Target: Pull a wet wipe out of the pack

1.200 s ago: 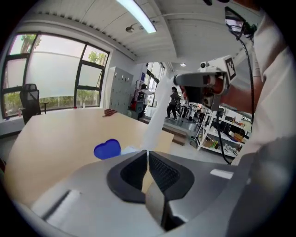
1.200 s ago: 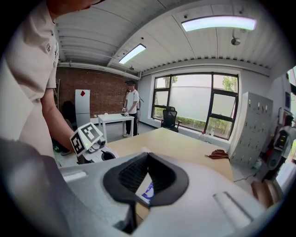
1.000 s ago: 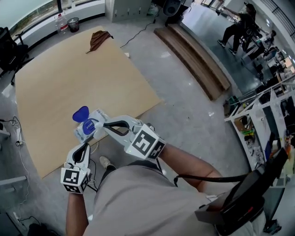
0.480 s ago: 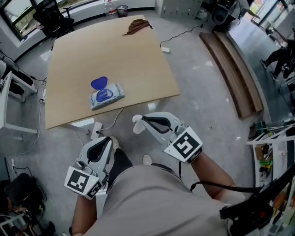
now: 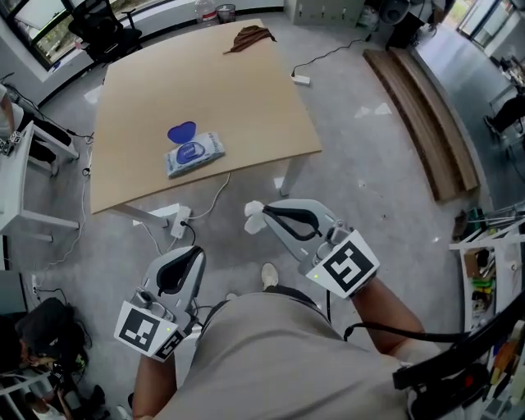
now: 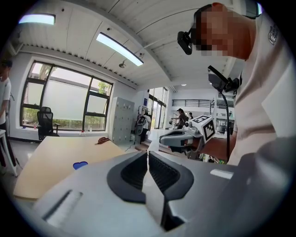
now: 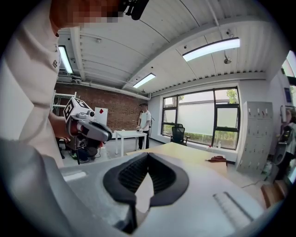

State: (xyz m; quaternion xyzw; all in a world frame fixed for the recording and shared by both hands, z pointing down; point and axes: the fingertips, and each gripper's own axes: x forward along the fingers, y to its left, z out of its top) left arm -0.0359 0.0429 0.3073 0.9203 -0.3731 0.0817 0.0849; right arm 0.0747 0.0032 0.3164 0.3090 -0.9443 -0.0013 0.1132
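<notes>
The wet wipe pack (image 5: 194, 153) lies on the wooden table (image 5: 246, 98), its blue lid (image 5: 181, 132) flipped open. Both grippers hang over the floor, well short of the table and close to the person's body. My right gripper (image 5: 264, 216) is shut on a small white wet wipe (image 5: 252, 217); the wipe (image 7: 144, 189) shows as a white wedge between the pads of that gripper (image 7: 148, 157). My left gripper (image 5: 197, 253) is shut with nothing seen at its tip, and in its own view the jaws (image 6: 148, 155) meet. The blue lid (image 6: 80, 164) is far off on the table.
A brown cloth (image 5: 251, 36) lies at the table's far edge. A power strip and cable (image 5: 180, 220) sit on the floor under the near edge. A white side table (image 5: 25, 164) stands left, wooden planks (image 5: 426, 107) lie right, and an office chair (image 5: 102, 25) is beyond.
A second ago both grippers were at the pack on the table. They have drawn back over the floor, the right one bringing a white wipe with it; the pack stays on the table.
</notes>
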